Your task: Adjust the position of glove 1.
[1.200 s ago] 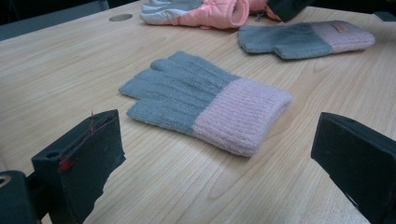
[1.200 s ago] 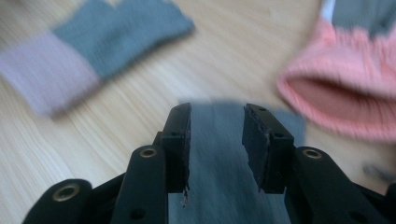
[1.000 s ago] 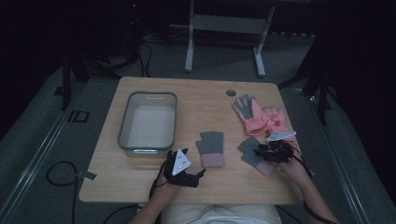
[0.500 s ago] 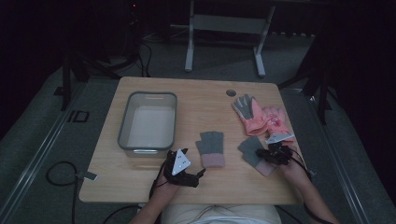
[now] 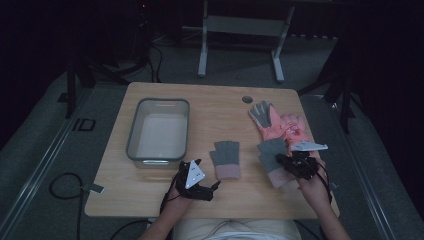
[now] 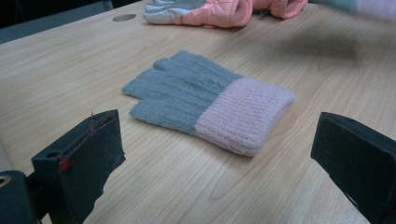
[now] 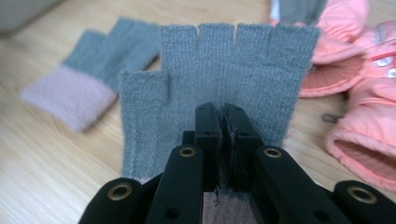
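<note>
A grey fingerless glove with a pink cuff (image 5: pixel 226 159) lies flat at the table's middle front. It fills the ground ahead of my left gripper (image 6: pixel 217 133), whose jaws stand wide open on either side of it without touching. In the high view the left gripper (image 5: pixel 208 173) rests just left of that glove. Its matching glove (image 7: pixel 233 60) hangs in my right gripper (image 7: pixel 223 116), which is shut on the fabric near the cuff, finger stubs pointing away. The held glove (image 5: pixel 270 150) and right gripper (image 5: pixel 280 159) sit at the front right.
A clear plastic bin (image 5: pixel 133 135) stands on the left half of the wooden table (image 5: pixel 215 107). A pair of pink padded gloves with grey palms (image 5: pixel 280 125) lies behind the right gripper, close to the table's right edge. A round hole (image 5: pixel 247 99) marks the far side.
The right gripper has closed on the grey glove and risen a little with it, shifting slightly. The left gripper and the middle glove have stayed where they were.
</note>
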